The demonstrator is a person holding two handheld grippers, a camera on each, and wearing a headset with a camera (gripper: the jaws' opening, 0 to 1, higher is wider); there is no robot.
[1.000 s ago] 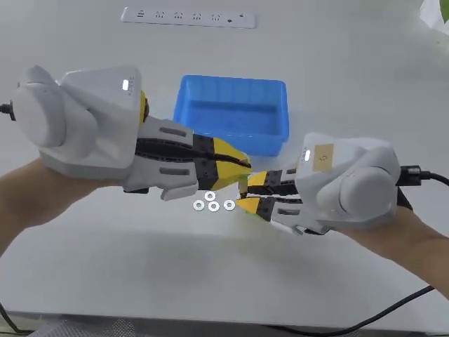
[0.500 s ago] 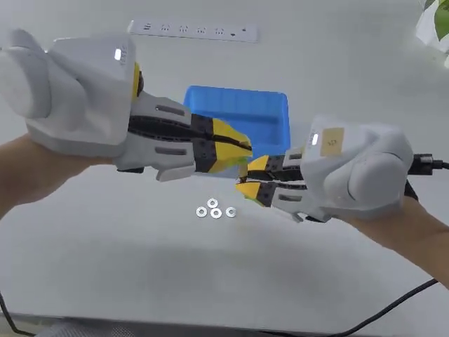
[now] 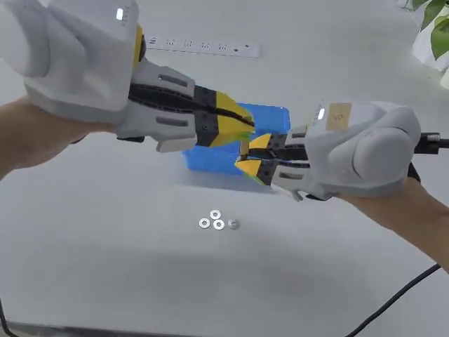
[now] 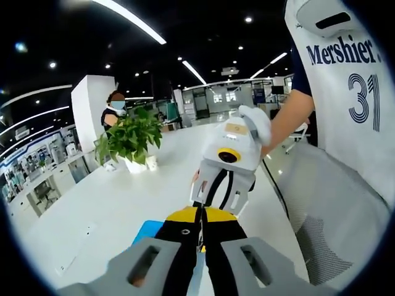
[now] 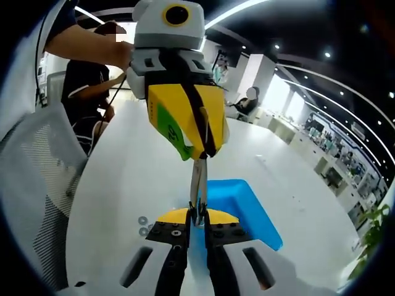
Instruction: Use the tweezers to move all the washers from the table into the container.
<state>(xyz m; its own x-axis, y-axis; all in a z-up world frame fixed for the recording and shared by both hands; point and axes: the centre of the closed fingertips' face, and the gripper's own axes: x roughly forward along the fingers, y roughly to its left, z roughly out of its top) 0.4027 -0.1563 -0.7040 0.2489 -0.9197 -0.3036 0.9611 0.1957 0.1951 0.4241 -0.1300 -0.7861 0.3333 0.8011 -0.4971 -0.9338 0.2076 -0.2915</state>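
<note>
Thin metal tweezers (image 5: 198, 182) run between the two grippers, which meet tip to tip above the white table. My left gripper (image 3: 245, 132) comes from the upper left and is shut on one end; the right gripper view shows it from in front (image 5: 200, 151). My right gripper (image 3: 243, 160) comes from the right and is shut on the other end (image 5: 197, 219). Behind and below the tips sits the blue container (image 3: 275, 118), also seen in the right gripper view (image 5: 237, 200). Several small washers (image 3: 218, 222) lie together on the table, nearer to me than the grippers and apart from them.
A white power strip (image 3: 203, 46) lies at the far side of the table (image 3: 105, 232). Plant leaves (image 3: 436, 28) reach in at the top right. A black cable (image 3: 396, 298) trails from the right gripper. A mesh chair (image 5: 34, 203) and people stand beyond the table.
Both grippers have risen together from just above the washers to in front of the container, still tip to tip. The washers have stayed in place.
</note>
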